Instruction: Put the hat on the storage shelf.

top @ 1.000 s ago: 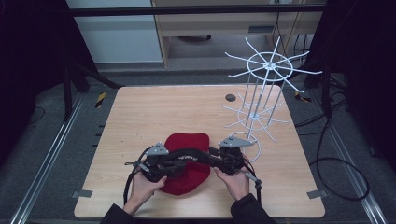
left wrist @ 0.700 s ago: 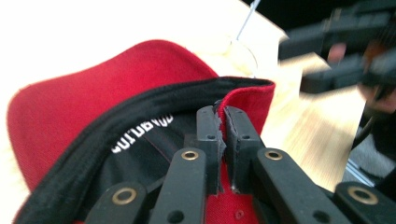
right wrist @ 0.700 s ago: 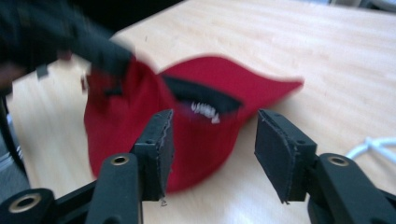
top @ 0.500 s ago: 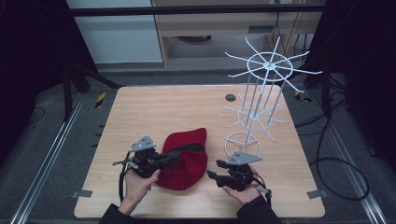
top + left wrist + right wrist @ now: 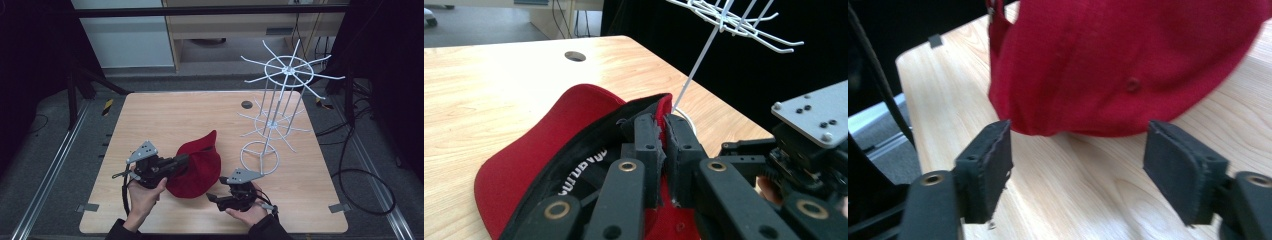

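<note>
A red cap (image 5: 197, 165) is tilted up off the wooden table (image 5: 175, 115), its brim pointing away from me. My left gripper (image 5: 184, 161) is shut on the cap's black-lined edge (image 5: 659, 107); the pads (image 5: 646, 140) pinch the fabric. My right gripper (image 5: 212, 197) sits low near the table's front edge, to the right of the cap and apart from it. In the right gripper view its jaws have just been opening and stand wide, with nothing between them (image 5: 1080, 150) but bare table; the cap's crown (image 5: 1128, 65) lies just ahead.
A white wire rack (image 5: 280, 100) with spoked arms stands at the right, its ring base (image 5: 260, 157) close behind my right gripper. A round hole (image 5: 246, 104) sits in the tabletop near the far edge. Cables trail on the floor at the right.
The right gripper let go of the cap, opened its jaws and drew back toward the front edge. The left gripper rose a little with the cap, which now stands more upright.
</note>
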